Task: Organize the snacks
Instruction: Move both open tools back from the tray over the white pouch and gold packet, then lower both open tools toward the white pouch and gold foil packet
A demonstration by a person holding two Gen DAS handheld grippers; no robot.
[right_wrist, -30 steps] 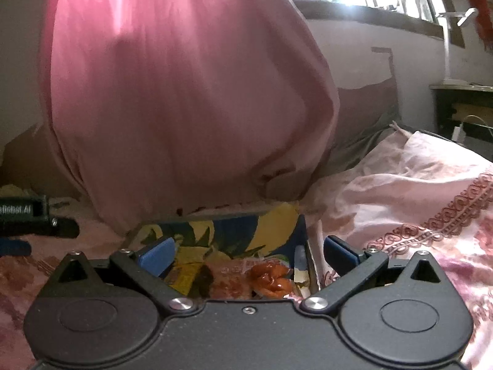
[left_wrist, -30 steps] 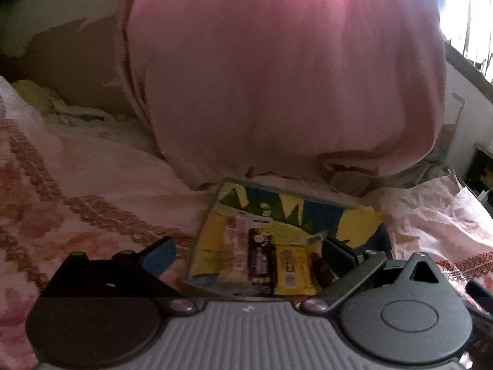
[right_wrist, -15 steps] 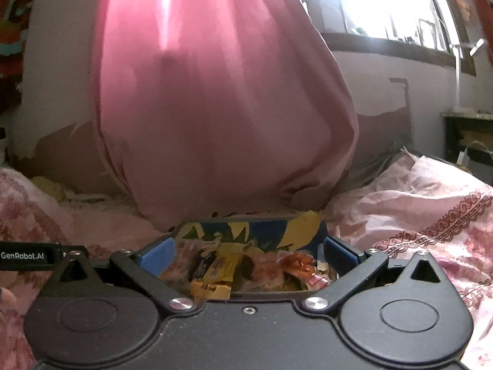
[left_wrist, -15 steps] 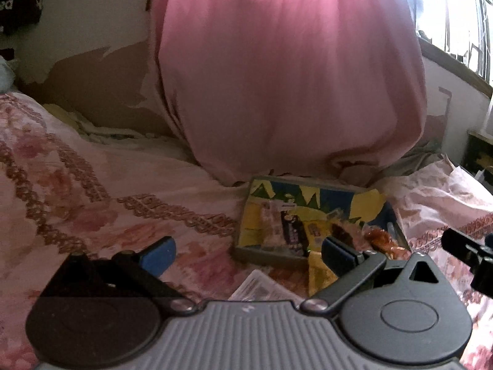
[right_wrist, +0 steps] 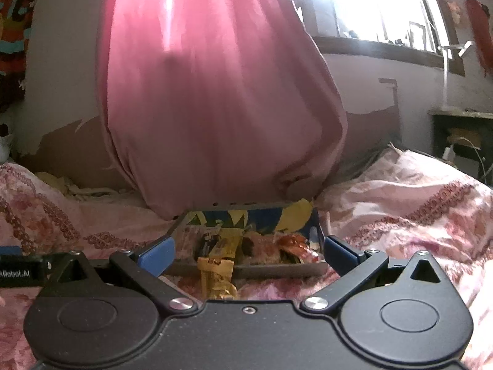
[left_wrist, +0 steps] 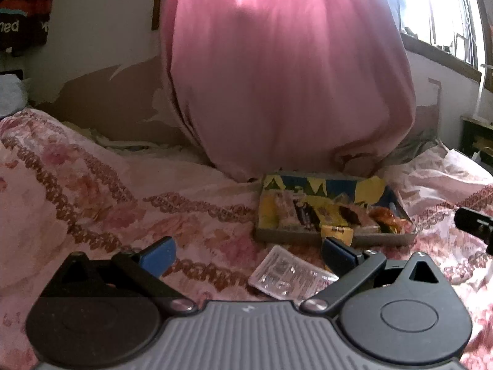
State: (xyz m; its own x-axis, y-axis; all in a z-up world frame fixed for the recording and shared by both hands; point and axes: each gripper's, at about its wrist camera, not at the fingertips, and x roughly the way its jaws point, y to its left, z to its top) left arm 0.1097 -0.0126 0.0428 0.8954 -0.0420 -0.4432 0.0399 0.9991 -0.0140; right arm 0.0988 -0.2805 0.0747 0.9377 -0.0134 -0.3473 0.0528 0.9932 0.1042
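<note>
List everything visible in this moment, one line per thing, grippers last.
snack box: one, grey rim, blue-and-yellow inner wall, on the bedspread below the curtain
snacks in the box: several, yellow, orange, dark and clear wrappers; exact count unclear
yellow packet: one, lying over the box's near rim onto the bedspread
clear packet: one, transparent, on the bedspread in front of the box
bedspread: one, pink floral
curtain: one, pink, bunched
window: one, bright, upper right
left gripper: blue pads, open, empty
right gripper: blue pads, open, empty
</note>
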